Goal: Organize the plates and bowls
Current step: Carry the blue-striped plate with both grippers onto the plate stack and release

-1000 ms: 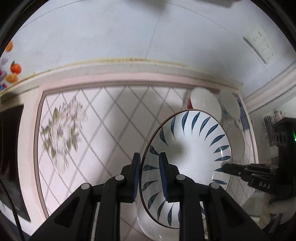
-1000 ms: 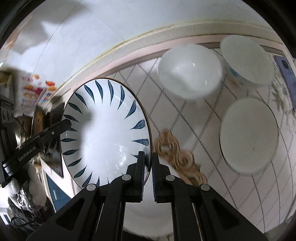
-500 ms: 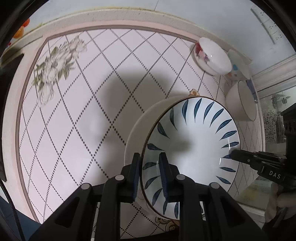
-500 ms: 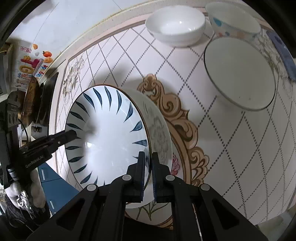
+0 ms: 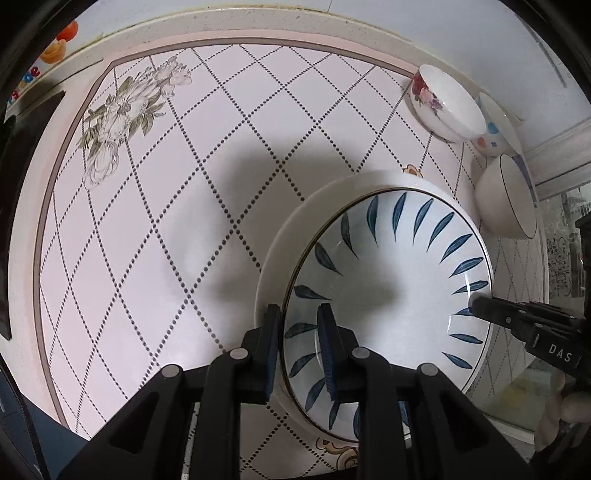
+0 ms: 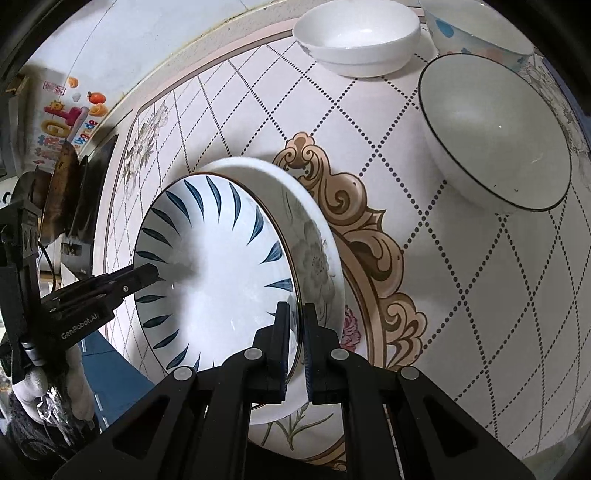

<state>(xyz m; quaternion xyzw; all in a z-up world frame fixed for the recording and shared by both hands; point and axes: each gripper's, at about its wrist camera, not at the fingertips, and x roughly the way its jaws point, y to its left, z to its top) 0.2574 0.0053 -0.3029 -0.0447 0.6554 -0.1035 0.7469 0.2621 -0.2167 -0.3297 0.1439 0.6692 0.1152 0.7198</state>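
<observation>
Stacking step: both grippers, left (image 5: pixel 298 345) and right (image 6: pixel 294 341), pinch the blue-leaf plate's (image 5: pixel 391 295) rim over the white plate (image 6: pixel 317 254); next, lower gently and release

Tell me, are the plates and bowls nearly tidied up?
Not yet. In hand: the left gripper and right gripper clamp opposite rims of the blue-leaf plate, low over the flowered plate; whether they touch is unclear. Left: the white bowl, spotted bowl and dark-rimmed bowl sit separately, unstacked.
</observation>
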